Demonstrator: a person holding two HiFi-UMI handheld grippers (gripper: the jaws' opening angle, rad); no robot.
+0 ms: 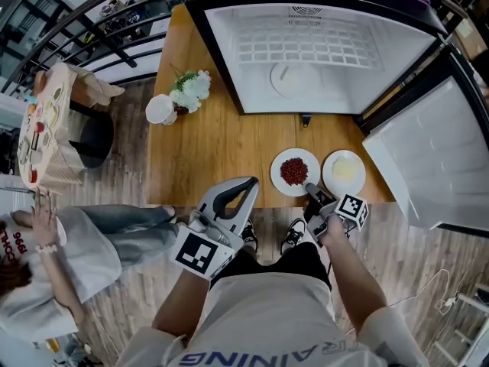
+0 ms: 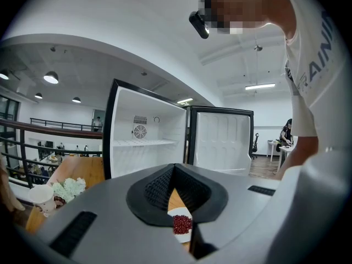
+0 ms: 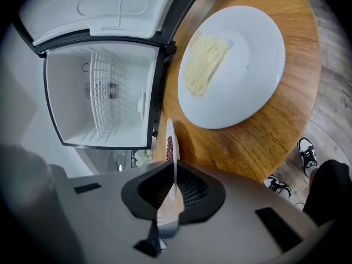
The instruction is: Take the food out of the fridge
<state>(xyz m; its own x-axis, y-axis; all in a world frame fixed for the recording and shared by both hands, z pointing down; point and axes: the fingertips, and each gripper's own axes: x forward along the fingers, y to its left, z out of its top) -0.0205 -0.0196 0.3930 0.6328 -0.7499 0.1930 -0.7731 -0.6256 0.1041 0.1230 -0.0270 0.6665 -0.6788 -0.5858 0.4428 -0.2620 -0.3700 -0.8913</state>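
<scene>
The open fridge (image 1: 321, 52) stands at the far end of the wooden table (image 1: 206, 151). Inside it, a white plate with pale food (image 1: 294, 79) rests on the wire shelf. On the table near the front edge, a white plate of red beans (image 1: 295, 171) lies beside a white plate of pale noodles (image 1: 344, 172). My right gripper (image 1: 309, 190) is shut on the near rim of the bean plate. In the right gripper view (image 3: 172, 175), that rim (image 3: 170, 142) runs edge-on between the jaws, with the noodle plate (image 3: 231, 65) beyond. My left gripper (image 1: 250, 182) hangs shut and empty at the table's front edge.
The fridge door (image 1: 428, 159) swings open to the right of the plates. A white cup (image 1: 160, 109) and a bunch of pale flowers (image 1: 191, 89) stand on the table's left side. A person (image 1: 53, 251) sits on the floor to the left, by a small set table (image 1: 46, 128).
</scene>
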